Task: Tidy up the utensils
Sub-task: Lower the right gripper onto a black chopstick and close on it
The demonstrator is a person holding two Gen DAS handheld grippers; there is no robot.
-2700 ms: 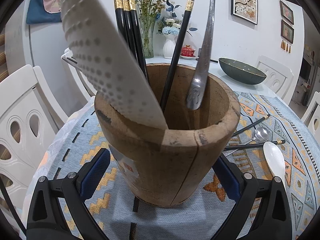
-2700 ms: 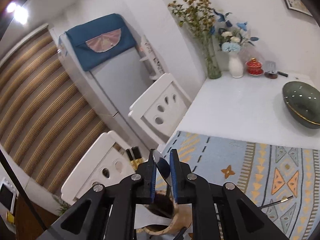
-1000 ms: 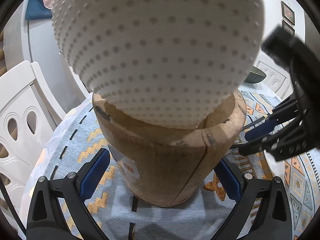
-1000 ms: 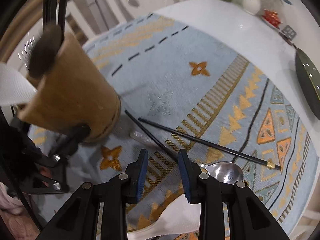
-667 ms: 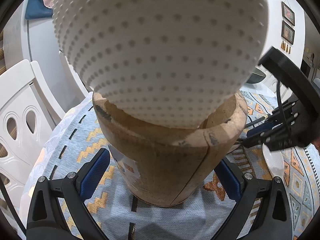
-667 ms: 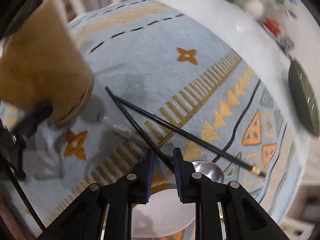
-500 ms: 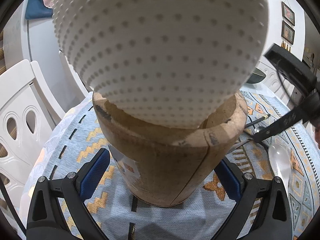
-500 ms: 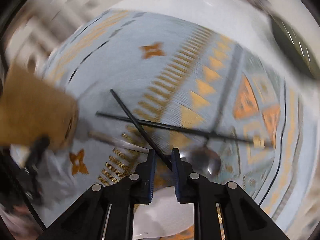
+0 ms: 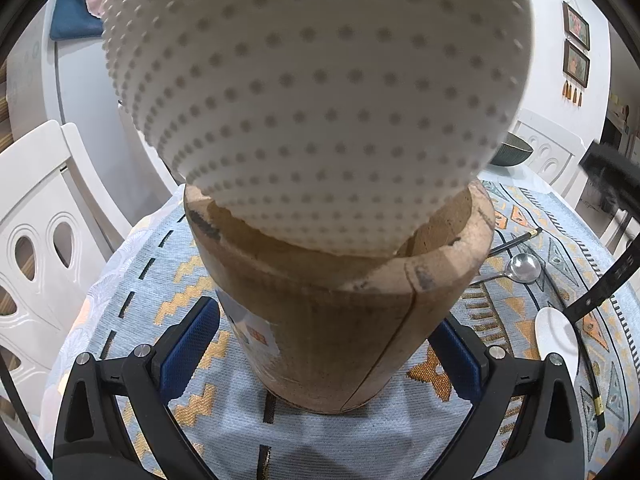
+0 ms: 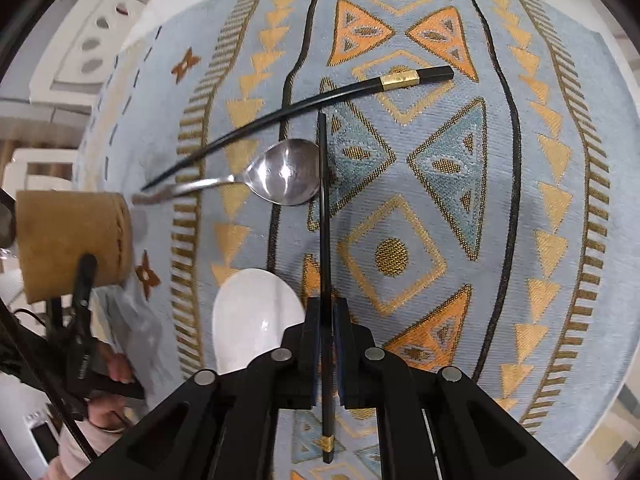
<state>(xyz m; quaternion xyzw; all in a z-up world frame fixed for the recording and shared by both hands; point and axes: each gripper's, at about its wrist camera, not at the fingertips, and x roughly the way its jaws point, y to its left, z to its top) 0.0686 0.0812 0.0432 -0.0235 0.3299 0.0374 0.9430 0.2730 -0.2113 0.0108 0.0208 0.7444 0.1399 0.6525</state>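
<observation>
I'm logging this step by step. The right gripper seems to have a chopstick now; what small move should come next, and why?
Probably lift straight up. The right gripper has its jaws shut on one black chopstick, which runs past the metal spoon bowl. Rising first should avoid dragging the spoon before carrying it to the wooden holder, which sits between the left gripper's jaws.
</observation>
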